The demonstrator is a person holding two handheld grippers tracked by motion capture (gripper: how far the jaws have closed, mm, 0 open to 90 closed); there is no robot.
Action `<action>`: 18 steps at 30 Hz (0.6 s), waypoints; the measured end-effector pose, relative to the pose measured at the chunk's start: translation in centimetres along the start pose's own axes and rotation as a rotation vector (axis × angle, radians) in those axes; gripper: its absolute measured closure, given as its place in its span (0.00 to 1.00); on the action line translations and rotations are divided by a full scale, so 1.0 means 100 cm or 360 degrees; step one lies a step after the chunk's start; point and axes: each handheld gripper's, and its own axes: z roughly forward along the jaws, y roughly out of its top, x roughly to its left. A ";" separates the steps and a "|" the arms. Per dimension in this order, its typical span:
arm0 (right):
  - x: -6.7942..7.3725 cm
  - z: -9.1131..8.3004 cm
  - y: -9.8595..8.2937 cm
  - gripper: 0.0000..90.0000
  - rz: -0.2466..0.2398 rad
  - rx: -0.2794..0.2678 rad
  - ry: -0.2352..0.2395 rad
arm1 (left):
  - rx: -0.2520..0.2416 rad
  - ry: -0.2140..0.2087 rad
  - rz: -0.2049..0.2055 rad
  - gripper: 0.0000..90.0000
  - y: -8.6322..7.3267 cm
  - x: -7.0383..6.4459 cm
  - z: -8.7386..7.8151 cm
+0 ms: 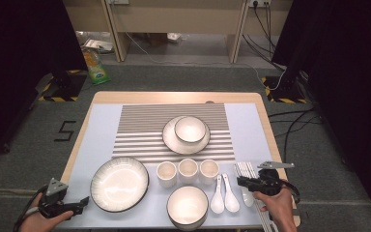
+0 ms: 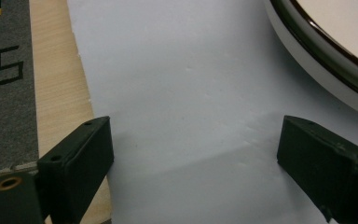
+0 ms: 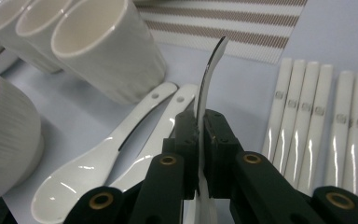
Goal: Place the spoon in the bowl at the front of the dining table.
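Right gripper view is showing the right gripper (image 3: 198,140) clamping a white spoon (image 3: 209,74) on edge, just beside two spoons (image 3: 121,149) lying by the cups (image 3: 102,51). Left gripper (image 2: 193,154) is hovering with jaws apart, near the plate (image 2: 326,60).

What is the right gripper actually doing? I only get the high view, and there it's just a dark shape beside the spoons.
Observer: In the right gripper view, the right gripper is shut on a white spoon, gripped on edge with its handle sticking out ahead.
Operator: And the pale sticks next to it?
Observer: Six white chopsticks lying side by side, each with a small printed mark.
Operator: Is the left one holding anything?
Observer: No. The left gripper is open, with its jaws wide apart over the bare blue mat and the plate off to one side.
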 end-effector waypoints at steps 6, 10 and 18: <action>0.004 -0.007 0.014 0.95 -0.0025 -0.0061 0.0012 | -0.0001 0.0000 0.0000 0.11 0.000 0.000 0.000; 0.006 -0.007 0.026 0.95 -0.0048 -0.0088 0.0018 | -0.0003 -0.0001 -0.0002 0.11 0.000 0.000 0.000; 0.009 -0.005 0.045 0.95 -0.0063 -0.0127 0.0029 | -0.0011 0.0003 -0.0013 0.11 0.000 -0.001 0.000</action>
